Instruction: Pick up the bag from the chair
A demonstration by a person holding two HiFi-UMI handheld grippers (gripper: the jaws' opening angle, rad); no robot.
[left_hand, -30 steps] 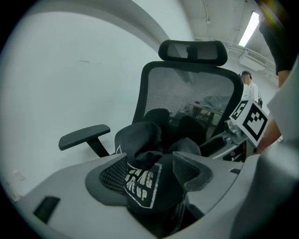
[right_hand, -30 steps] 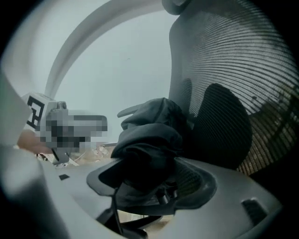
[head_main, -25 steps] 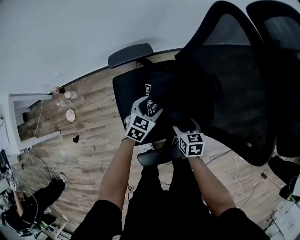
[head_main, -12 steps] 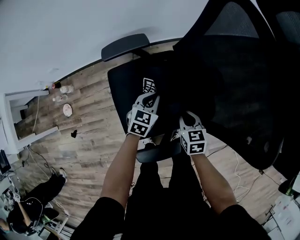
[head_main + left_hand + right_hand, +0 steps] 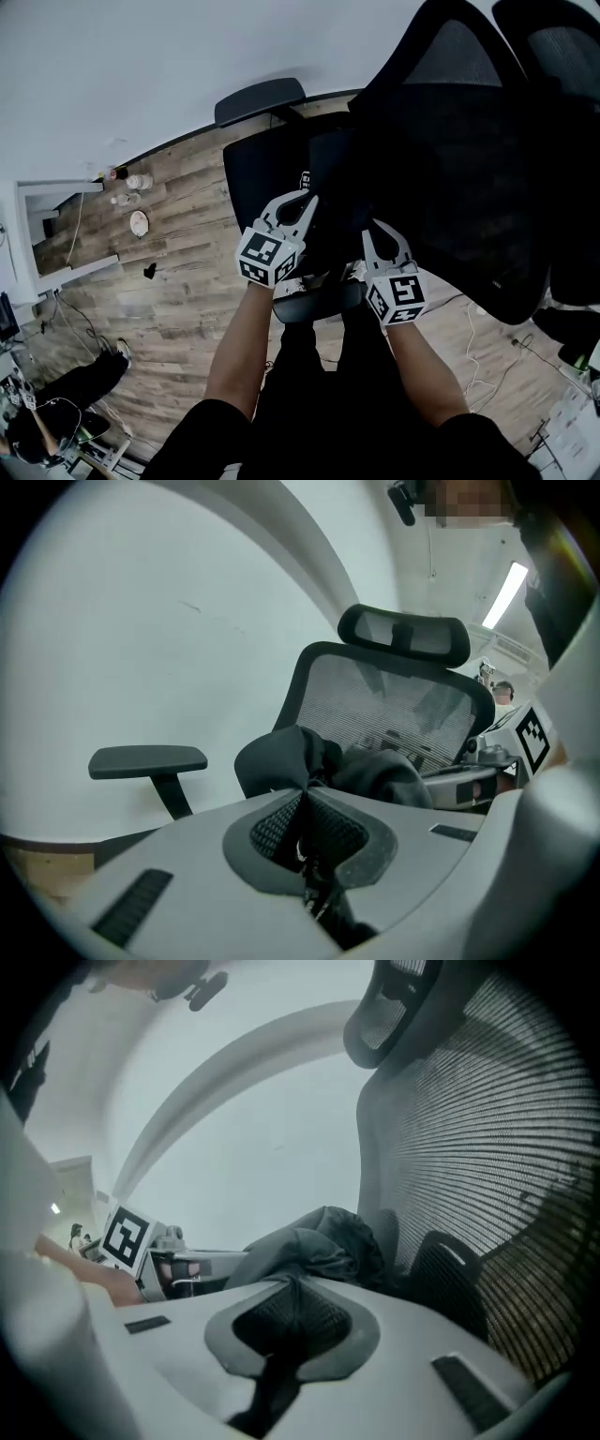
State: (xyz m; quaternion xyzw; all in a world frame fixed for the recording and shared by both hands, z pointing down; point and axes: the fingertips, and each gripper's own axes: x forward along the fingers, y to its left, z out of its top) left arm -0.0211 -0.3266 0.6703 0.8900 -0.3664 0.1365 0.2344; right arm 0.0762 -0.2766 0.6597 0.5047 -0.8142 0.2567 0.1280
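A black bag [image 5: 339, 183] lies bunched over the seat of a black mesh office chair [image 5: 469, 178]. My left gripper [image 5: 302, 206] is shut on a fold of the bag's fabric at its left side. My right gripper [image 5: 379, 232] is shut on the fabric at its right side. In the left gripper view the bag [image 5: 302, 754] rises in dark folds just past the closed jaws of that gripper [image 5: 306, 795]. The right gripper view shows the same bag [image 5: 314, 1239] bunched ahead of the right gripper [image 5: 291, 1283]. Whether the bag still touches the seat is hidden.
The chair's armrest [image 5: 260, 101] sticks out at the left, the backrest [image 5: 394, 700] stands behind the bag, and a second dark chair [image 5: 562, 56] is at the far right. Wooden floor [image 5: 178, 272] with small items [image 5: 139, 223] lies to the left. A cable [image 5: 473, 361] runs on the right.
Both grippers stay shut on the bag. Their marker cubes have drawn back towards me, the left one also to the left.
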